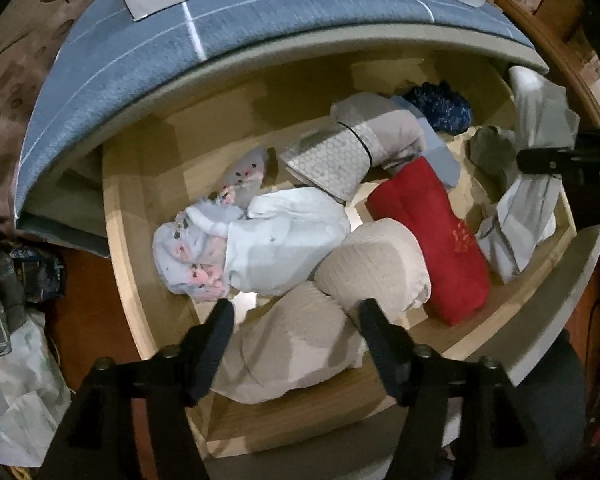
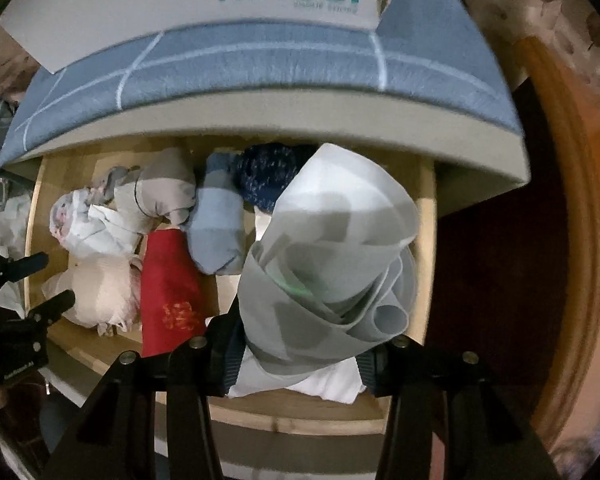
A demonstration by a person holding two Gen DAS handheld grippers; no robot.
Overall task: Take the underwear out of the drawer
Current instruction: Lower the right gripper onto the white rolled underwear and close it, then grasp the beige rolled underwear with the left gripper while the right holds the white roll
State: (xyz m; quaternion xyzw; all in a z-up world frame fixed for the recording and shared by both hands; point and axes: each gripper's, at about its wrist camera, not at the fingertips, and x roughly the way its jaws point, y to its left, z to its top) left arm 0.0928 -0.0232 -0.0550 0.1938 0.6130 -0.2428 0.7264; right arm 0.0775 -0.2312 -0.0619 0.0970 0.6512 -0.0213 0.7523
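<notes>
Dim warm light, fisheye-bent edges, perhaps slight blur

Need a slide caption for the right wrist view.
Right tongs lift pale grey underwear from the open drawer of folded clothes.
</notes>
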